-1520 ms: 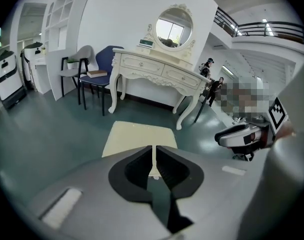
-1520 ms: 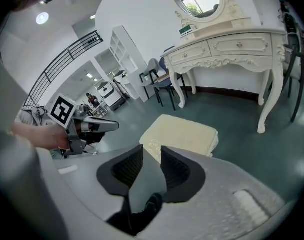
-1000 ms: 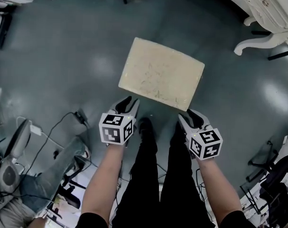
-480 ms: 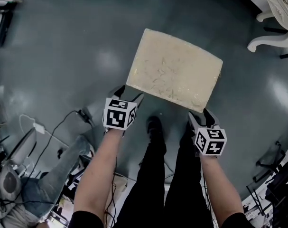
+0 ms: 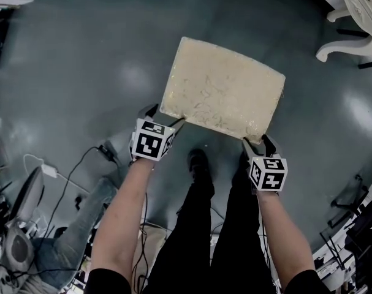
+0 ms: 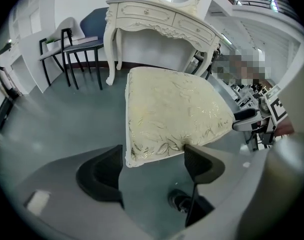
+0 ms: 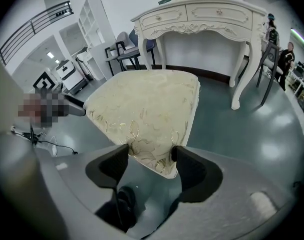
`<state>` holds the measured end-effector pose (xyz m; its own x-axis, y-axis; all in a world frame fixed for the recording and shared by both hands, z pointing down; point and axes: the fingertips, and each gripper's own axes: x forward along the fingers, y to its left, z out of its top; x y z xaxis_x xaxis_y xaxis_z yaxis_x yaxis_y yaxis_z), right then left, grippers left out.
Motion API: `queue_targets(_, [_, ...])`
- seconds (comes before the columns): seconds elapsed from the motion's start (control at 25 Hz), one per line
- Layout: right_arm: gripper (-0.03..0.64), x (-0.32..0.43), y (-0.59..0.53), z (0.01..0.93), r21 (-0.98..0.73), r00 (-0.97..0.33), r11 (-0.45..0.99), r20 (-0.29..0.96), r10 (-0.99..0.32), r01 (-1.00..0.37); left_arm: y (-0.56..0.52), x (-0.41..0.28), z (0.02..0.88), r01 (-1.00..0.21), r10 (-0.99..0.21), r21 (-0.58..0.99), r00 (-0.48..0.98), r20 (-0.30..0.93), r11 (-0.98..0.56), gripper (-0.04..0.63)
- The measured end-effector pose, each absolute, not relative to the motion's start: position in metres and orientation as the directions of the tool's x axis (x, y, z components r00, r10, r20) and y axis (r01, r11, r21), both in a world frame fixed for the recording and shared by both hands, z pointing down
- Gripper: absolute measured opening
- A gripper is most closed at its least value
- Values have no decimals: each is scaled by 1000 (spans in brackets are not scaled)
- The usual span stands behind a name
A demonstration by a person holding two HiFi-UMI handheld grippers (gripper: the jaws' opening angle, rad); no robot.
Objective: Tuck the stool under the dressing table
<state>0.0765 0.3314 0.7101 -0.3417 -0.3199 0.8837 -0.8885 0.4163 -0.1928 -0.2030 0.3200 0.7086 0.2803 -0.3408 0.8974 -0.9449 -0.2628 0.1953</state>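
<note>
As their jaws have just been opening wide, the left hand-held gripper [image 5: 163,116] and the right hand-held gripper [image 5: 260,143] each straddle a near corner of the stool [image 5: 222,90], apparently to steer it evenly; neither clamps it yet. Its padded rectangular seat, cream fabric with a gold leaf pattern, stands on the glossy grey floor [image 5: 81,60], well apart from the carved white dressing table [image 7: 202,16].

Dark chair [image 6: 81,44] (blue-backed) stands on grey floor [image 6: 56,119].
</note>
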Motion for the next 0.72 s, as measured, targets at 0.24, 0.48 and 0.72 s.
queue_targets(0.24, [292,75,329,713,-198,-360,438,874,-326,-877,321,-200,715,-927,-316,296,359,878,-229,380])
queue_targets(0.48, [285,74,329,715,-163,-326,425,880,-345,-890,319,-197,713,-915,-308,272,362,880,-298,367])
queue_targets(0.72, [282,74,324,715,-143,-304,430,892,-334,-891,316,-196,712,-909,-281,267,361,889,-321,365])
